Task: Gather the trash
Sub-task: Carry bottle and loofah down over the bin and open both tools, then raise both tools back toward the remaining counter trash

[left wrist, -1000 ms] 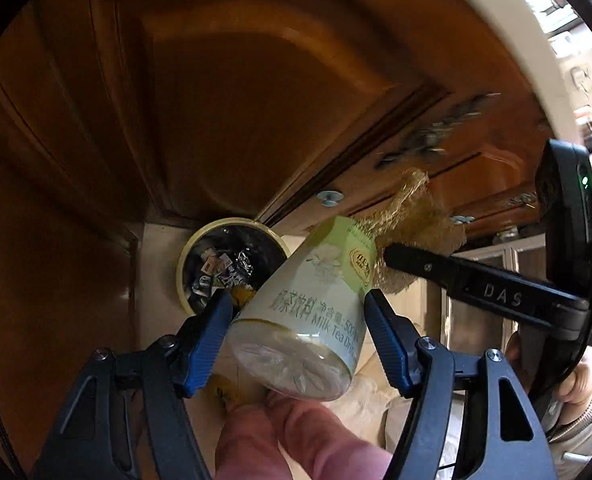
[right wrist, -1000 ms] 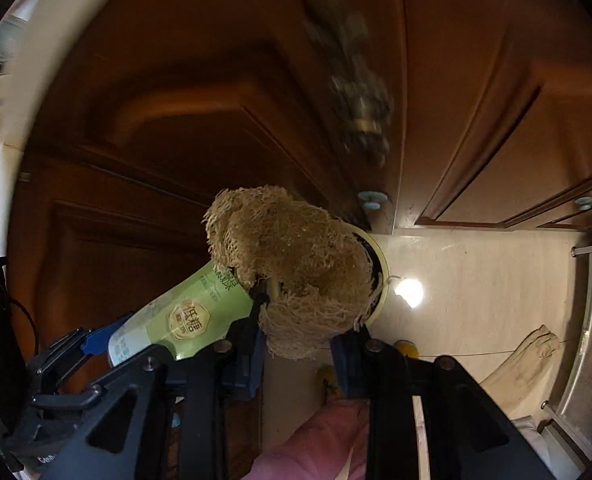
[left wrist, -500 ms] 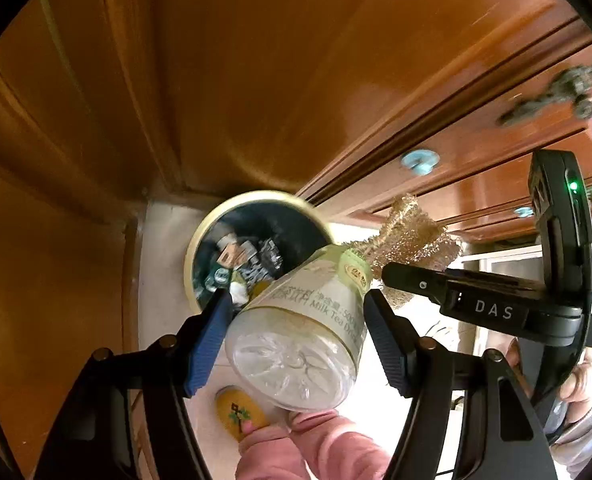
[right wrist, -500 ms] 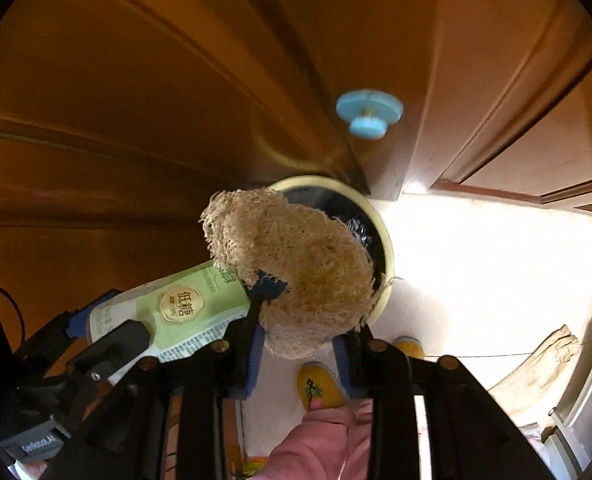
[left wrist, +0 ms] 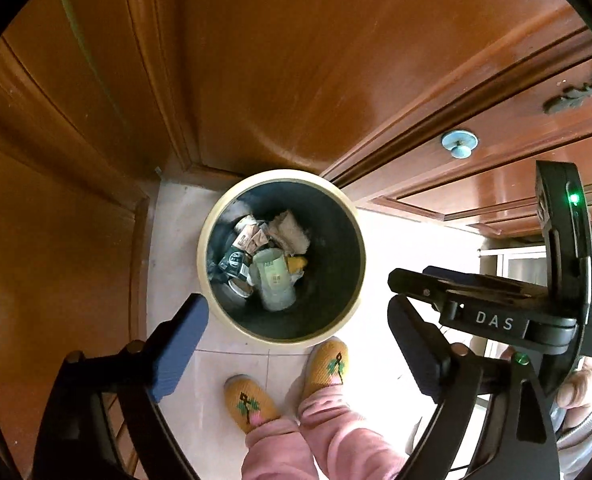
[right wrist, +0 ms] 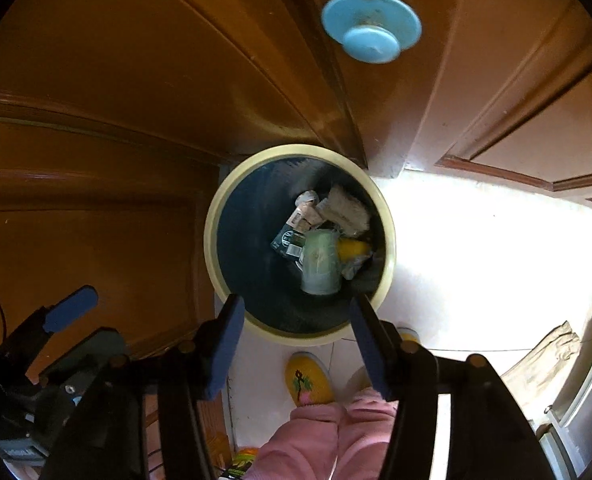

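Note:
On the tiled floor stands a round trash bin with a cream rim [left wrist: 201,256] [right wrist: 212,248] and a dark inside. A pale green milk tea bottle [left wrist: 274,280] [right wrist: 320,264] lies in it among wrappers, and a tan loofah sponge [right wrist: 346,210] rests at its far side. My left gripper [left wrist: 296,308] hangs over the bin's near rim, jaws opening wide with nothing between them. Also above the near rim, my right gripper [right wrist: 296,304] is opening, and it too is empty. Each gripper shows at the side of the other's view.
Brown wooden cabinet doors rise right behind the bin, with a blue knob [right wrist: 370,28] [left wrist: 459,146]. A person's yellow slippers [left wrist: 252,402] and pink trouser legs stand just in front of the bin. A crumpled cloth [right wrist: 544,364] lies on the floor at the right.
The bottle has left my left gripper and the sponge my right; both now lie in the bin. Both grippers have sunk toward the bin and their jaws stand wider.

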`<action>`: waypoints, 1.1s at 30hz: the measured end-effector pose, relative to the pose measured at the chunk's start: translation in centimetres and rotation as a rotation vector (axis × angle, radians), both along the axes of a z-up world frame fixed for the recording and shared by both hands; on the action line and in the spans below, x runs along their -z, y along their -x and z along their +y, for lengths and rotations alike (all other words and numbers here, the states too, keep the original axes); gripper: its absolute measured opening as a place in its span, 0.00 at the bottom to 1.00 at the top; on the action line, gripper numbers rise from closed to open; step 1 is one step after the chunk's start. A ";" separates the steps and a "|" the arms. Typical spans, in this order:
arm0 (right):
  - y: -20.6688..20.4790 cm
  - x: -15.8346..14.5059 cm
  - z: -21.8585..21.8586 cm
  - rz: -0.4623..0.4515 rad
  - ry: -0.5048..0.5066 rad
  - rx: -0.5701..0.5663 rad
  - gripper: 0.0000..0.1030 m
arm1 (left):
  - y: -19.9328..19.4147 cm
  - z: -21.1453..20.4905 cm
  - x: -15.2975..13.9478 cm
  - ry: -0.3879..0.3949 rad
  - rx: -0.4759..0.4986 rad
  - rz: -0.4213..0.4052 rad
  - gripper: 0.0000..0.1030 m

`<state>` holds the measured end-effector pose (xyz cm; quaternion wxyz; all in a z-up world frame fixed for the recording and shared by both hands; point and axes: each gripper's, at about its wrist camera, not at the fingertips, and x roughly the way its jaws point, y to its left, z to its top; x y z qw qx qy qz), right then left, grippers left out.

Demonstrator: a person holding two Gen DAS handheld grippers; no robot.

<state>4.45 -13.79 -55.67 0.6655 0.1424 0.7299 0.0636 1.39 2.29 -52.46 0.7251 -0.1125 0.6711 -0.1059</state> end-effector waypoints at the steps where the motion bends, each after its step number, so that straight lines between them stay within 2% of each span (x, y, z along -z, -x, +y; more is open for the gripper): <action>1: 0.1 0.1 -0.2 0.003 0.001 0.001 0.54 | 0.0 0.0 -0.1 0.000 0.000 0.003 0.87; 9: 0.8 -1.6 0.4 0.012 0.019 -0.008 0.54 | 0.2 -0.2 -1.2 -0.004 0.011 0.008 0.88; 17: 1.8 -6.4 1.4 -0.017 0.024 -0.011 0.54 | 0.6 -0.4 -5.8 0.005 0.035 -0.009 0.87; 25: 2.7 -14.5 1.5 -0.076 0.036 0.016 0.54 | 1.4 -0.7 -14.4 0.004 0.067 -0.069 0.87; 33: 4.0 -24.5 1.1 -0.175 0.021 0.052 0.54 | 2.3 -0.9 -25.9 -0.021 0.063 -0.204 0.87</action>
